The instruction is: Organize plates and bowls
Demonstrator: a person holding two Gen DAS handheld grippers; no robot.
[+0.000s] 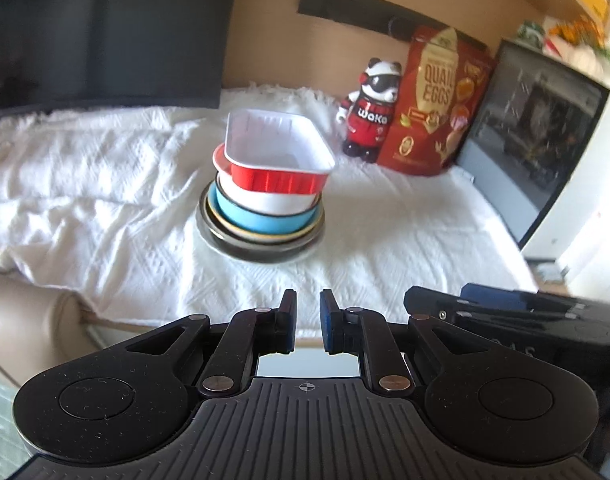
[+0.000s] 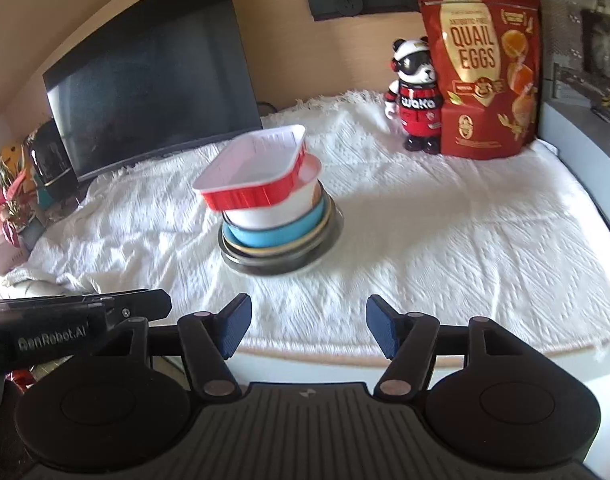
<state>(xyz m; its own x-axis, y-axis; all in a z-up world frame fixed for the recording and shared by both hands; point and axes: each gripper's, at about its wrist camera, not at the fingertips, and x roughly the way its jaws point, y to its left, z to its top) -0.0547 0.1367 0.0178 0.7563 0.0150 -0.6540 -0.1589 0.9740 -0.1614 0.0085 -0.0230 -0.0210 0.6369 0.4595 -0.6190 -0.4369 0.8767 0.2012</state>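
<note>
Red tray (image 1: 279,156) atop bowl stack (image 1: 261,216), ahead of both empty tongs (image 2: 308,330)

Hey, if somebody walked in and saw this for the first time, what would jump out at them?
Probably the stack of dishes in the middle of the white tablecloth: a red foil tray sits crooked on top of a white bowl, a blue bowl and darker plates. Next, the panda figurine and red quail eggs bag at the back right, by the wall. A dark monitor stands at the back left.
</note>
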